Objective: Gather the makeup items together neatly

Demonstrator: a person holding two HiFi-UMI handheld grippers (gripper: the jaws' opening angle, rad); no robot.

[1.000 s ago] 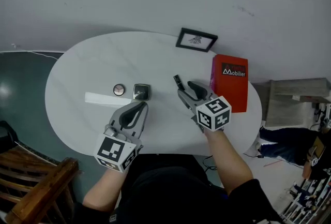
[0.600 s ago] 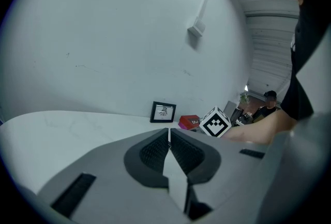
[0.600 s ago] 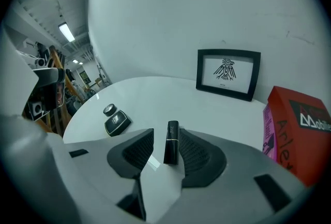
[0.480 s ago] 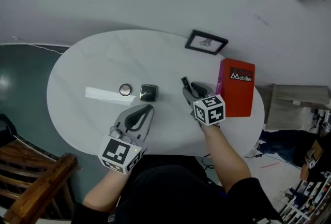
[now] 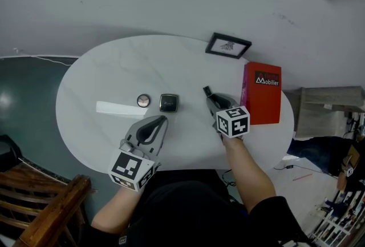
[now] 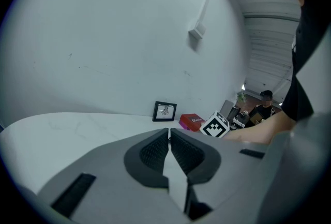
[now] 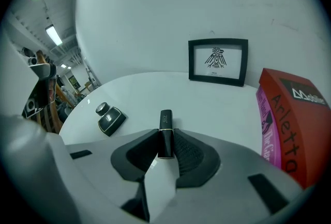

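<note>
Oval white table (image 5: pixel 114 63), items listed left to right. Flat white strip (image 5: pixel 116 108): lying ahead and to the left of the left jaws; no print can be made out. Round compact (image 5: pixel 143 100): closed, just beside the strip's right end. Square dark case (image 5: pixel 169 103): closed, contents not visible, just beyond the left jaw tips and near the round compact. Left gripper (image 5: pixel 161 121): jaws together with nothing between them, pointing over the near part of the table. Black lipstick (image 7: pixel 166 119): capped, lying on the table, its near half between the right jaws and its far end sticking out past them; small print on the cap too fine to read. Right gripper (image 7: pixel 166 131): jaws have just been closing, pads now pressed on the lipstick. Black picture frame (image 5: pixel 228 45): upright at the far edge, well beyond the right jaws, showing a bird figure. Red box (image 5: pixel 262 93): closed, just right of the right jaws, near the table's right edge; top reads "Mobilier", pink side begins "Arlett". Bare tabletop between the square case and the lipstick, and across the far left
</note>
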